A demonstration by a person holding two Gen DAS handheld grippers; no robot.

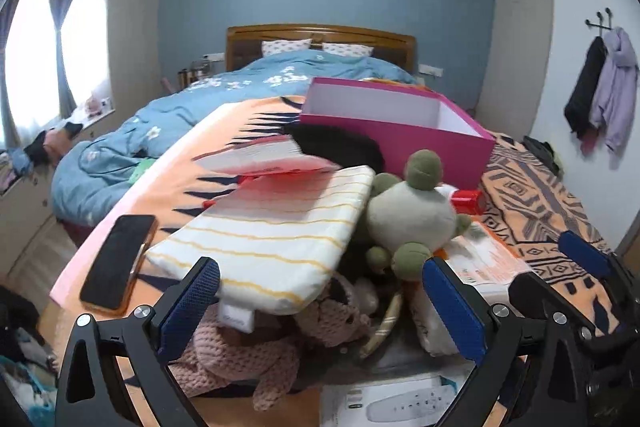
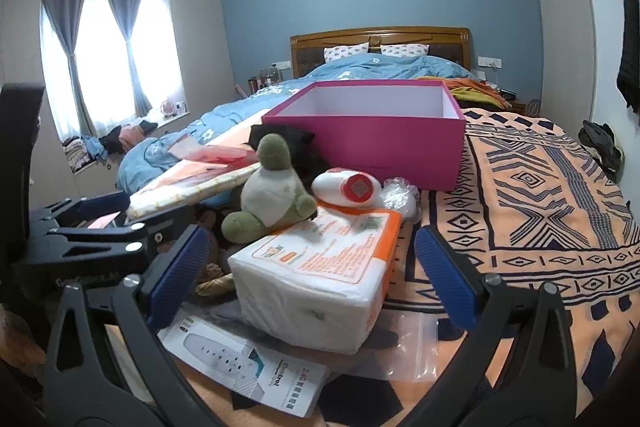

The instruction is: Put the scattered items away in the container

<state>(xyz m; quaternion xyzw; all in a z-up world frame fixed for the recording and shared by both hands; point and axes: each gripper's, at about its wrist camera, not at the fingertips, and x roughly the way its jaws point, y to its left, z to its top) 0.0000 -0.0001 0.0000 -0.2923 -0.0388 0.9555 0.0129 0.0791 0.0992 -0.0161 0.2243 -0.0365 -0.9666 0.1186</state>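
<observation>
Two claws in play, both spread wide with nothing between the pads; our left claw (image 1: 320, 301) hovers low over the near pile, our right claw (image 2: 312, 273) sits just beside it, its fingers flanking a wrapped tissue pack (image 2: 320, 275) without touching it. The pink box (image 2: 372, 139) stands open and upright farther back on the orange patterned blanket (image 2: 540, 195); we see only bare white walls inside, its floor is hidden. The scattered items lie in a heap in front of the box: a green and grey plush toy (image 2: 272, 191) leans on the tissue pack; a white bottle with a red cap (image 2: 348, 189) lies on its side behind the pack, near the box wall; a crumpled clear bag (image 2: 400, 195) is just beside the bottle; a black fuzzy thing (image 2: 288, 143) sits against the box's left corner. In the left view a striped white and yellow cushion (image 1: 276, 231) rests tilted over the heap, a pink knitted toy (image 1: 236, 355) under its near edge; a phone (image 1: 116, 263) lies face up left of the cushion, near the blanket edge. A flat remote-control carton (image 2: 244, 363) lies closest to us, partly under the tissue pack; a clear zip bag (image 2: 408, 343) lies beside it.
</observation>
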